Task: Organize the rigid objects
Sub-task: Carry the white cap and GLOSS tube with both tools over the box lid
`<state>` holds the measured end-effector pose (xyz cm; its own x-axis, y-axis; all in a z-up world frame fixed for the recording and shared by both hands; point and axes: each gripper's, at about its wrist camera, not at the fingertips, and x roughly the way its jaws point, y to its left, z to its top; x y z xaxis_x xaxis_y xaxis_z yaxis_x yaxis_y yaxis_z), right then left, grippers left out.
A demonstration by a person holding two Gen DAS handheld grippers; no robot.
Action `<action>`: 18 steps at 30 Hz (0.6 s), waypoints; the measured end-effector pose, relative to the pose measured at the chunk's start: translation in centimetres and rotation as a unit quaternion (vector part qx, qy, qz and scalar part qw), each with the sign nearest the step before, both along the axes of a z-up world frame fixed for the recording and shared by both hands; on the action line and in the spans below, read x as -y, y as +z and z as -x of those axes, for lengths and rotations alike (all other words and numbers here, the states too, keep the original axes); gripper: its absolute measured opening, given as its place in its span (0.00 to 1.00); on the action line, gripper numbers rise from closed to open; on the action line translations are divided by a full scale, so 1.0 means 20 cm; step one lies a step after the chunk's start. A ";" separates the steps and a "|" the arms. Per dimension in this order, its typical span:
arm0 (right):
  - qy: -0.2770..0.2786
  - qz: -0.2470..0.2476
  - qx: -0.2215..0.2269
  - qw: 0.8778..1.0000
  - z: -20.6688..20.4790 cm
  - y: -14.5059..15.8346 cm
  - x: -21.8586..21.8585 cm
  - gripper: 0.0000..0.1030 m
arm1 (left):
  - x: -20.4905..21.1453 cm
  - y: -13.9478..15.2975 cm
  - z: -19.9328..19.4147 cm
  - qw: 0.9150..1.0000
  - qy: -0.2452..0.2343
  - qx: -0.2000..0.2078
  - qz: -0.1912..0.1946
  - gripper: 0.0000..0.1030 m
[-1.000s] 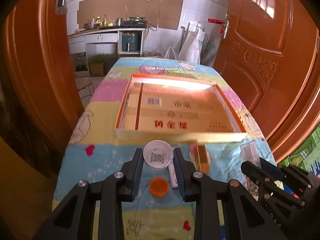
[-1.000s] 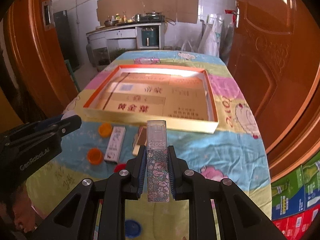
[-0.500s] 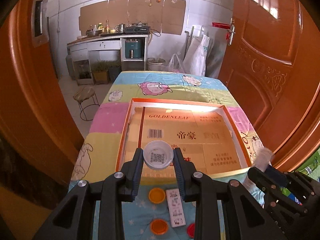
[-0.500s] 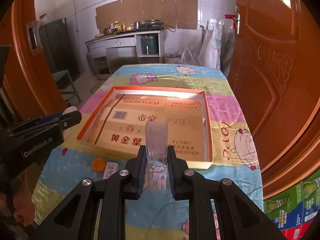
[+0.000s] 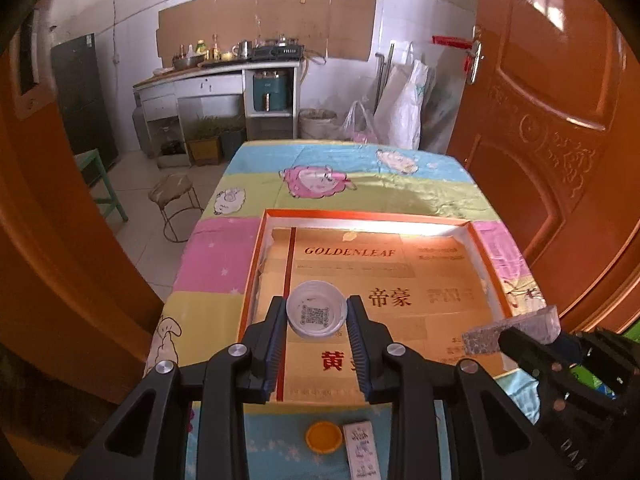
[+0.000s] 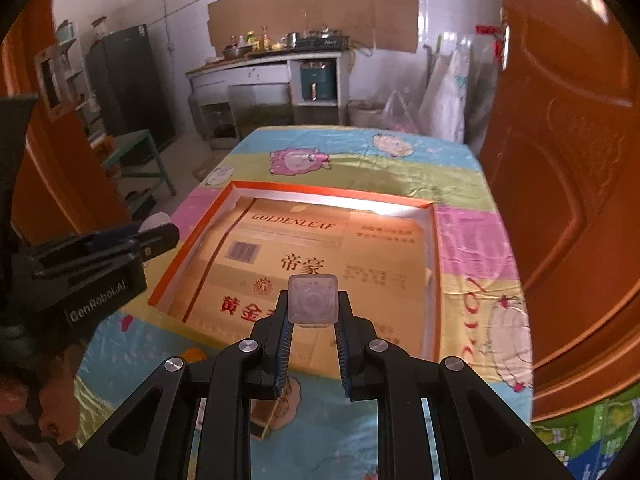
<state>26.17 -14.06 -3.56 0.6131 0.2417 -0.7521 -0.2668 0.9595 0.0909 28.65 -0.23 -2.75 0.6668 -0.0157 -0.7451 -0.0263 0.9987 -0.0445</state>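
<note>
My left gripper is shut on a white round lid with a QR code inside, held above the near left part of the shallow orange-rimmed box. My right gripper is shut on a clear square lip-gloss tube, seen end-on, over the near middle of the same box. The tube also shows at the right of the left wrist view, gripped by the right gripper. The left gripper's body shows at the left of the right wrist view.
On the colourful tablecloth in front of the box lie an orange cap and a white tube box. A small yellow carton lies under my right gripper. Orange doors flank the table. A stool stands on the floor at left.
Both grippers have moved forward and slightly up, from over the loose items in front of the box to above the box's near part, each still holding its object.
</note>
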 end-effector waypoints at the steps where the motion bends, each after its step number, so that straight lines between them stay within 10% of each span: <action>1: 0.001 -0.004 -0.010 1.000 -0.04 -0.02 0.00 0.20 | -0.01 -0.02 -0.03 1.000 -0.003 -0.007 0.003 0.30; 18: -0.007 0.000 -0.077 0.997 -0.38 -0.32 0.03 0.20 | 0.02 -0.37 -0.28 0.997 -0.024 -0.079 0.010 0.30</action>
